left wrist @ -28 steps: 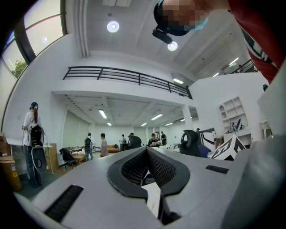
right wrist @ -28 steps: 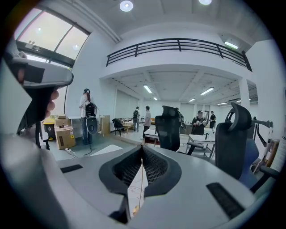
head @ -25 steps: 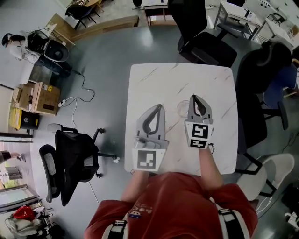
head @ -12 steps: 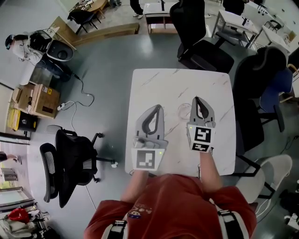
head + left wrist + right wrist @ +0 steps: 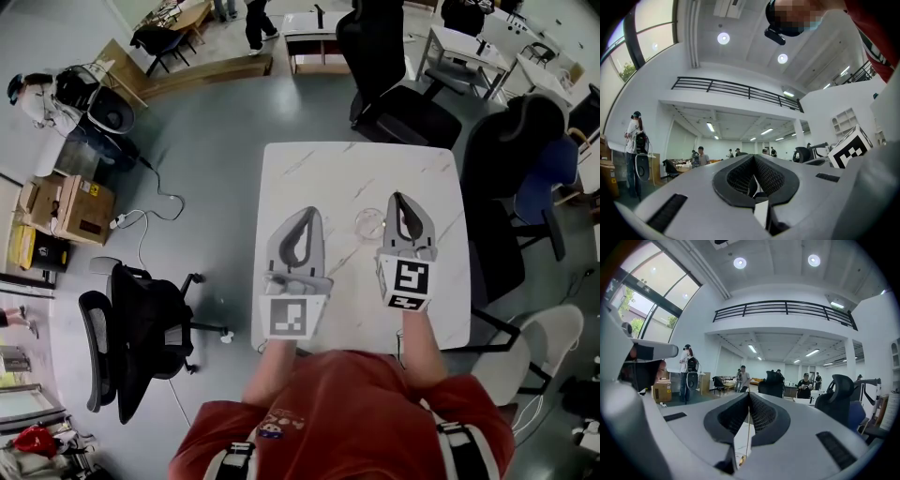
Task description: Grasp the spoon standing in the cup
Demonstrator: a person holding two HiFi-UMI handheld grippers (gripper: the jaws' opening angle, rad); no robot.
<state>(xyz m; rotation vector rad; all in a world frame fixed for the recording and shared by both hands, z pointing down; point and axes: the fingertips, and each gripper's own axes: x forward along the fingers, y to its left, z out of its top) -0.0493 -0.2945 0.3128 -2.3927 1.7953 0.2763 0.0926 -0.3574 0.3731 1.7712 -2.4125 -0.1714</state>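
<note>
Step in hand: approach, before any grasp. Nothing is held yet.

Left gripper [image 5: 314,214]: jaws clenched tip to tip, nothing between them. Its own view looks out over the room, with no cup or spoon in it.

Right gripper [image 5: 397,197]: jaws likewise closed on nothing. Its view shows only the thin seam where the two jaws meet, then the room beyond.

Both tools are held over the square white marble-patterned table [image 5: 309,164], pointing away from the person and side by side.

Task's thing: the small clear glass cup [image 5: 367,223] stands on the table between the two grippers. It is just beside the right gripper's jaws on their inner side, and a little further from the left gripper's tip. The spoon itself is too thin to make out in the head view, so its lean and handle direction are unknown here.

Judgement: the right gripper is the nearer tool.

The next move calls for:
- spreading those jaws apart
- tipping the tool down and swinging its tip inward over the cup's mouth
- closing on the spoon handle above the rim

Risk: the glass looks light, so a sideways brush from a jaw could tip it
</note>
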